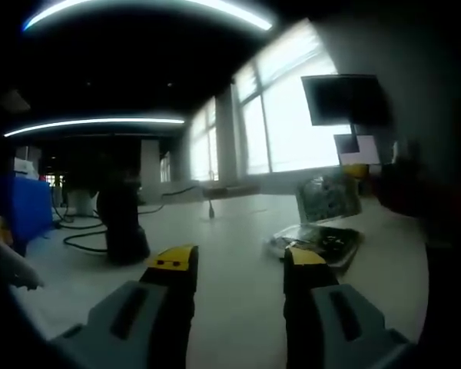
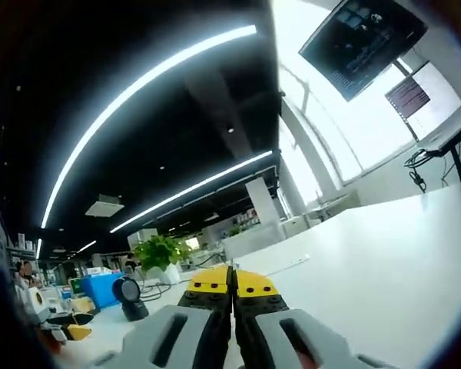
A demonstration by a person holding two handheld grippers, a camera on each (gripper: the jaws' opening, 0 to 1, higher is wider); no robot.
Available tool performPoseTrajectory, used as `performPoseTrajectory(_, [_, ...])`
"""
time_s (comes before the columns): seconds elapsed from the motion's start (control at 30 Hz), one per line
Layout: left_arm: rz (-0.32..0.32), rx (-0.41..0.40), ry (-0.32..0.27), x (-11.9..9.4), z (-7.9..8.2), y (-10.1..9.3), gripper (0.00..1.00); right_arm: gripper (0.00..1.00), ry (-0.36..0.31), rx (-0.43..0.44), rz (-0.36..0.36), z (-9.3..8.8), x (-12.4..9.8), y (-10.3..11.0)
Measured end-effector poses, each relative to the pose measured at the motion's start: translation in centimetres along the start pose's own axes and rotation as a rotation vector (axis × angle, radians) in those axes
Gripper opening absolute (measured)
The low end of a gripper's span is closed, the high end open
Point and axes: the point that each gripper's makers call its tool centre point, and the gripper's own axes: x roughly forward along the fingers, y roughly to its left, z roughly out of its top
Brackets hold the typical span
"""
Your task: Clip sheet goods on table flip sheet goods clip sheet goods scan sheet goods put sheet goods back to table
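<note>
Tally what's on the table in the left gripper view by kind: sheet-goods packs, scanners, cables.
Sheet-goods packs: 2, one upright, one flat
Scanner on stand: 1
Cables: at least 1, black, trailing beside the scanner
Total: 4

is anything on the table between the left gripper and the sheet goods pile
Nothing visible. The left gripper is open, and the sheet goods lie just beyond its right jaw, with bare table between. The black scanner stand sits off left.
</note>
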Motion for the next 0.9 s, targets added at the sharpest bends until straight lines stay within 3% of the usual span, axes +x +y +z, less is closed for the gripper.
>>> performPoseTrajectory(0.1, [-0.001,0.001,-0.001,0.0,0.0,0.0,0.37,0.00,-0.035,-0.011,-0.063,0.3,-0.7,-1.3])
performPoseTrajectory(0.27, [-0.005,0.001,0.000,0.0,0.0,-0.1,0.37,0.00,-0.059,0.109,-0.163,-0.2,-2.1,-3.8])
performPoseTrajectory(0.37, [-0.005,0.001,0.000,0.0,0.0,-0.1,0.37,0.00,-0.086,0.107,-0.212,-0.2,-2.9,-5.0])
performPoseTrajectory(0.63, [-0.002,0.003,0.002,0.0,0.0,0.0,0.37,0.00,-0.092,0.274,-0.291,-0.7,-3.6,-6.3])
performPoseTrajectory(0.73, [-0.001,0.004,0.003,0.0,-0.1,0.0,0.37,0.00,-0.136,0.360,-0.324,-0.6,-3.9,-7.1])
performPoseTrajectory(0.9, [-0.004,0.005,0.004,0.0,-0.1,-0.1,0.37,0.00,-0.139,0.409,-0.361,-1.5,-4.2,-8.2])
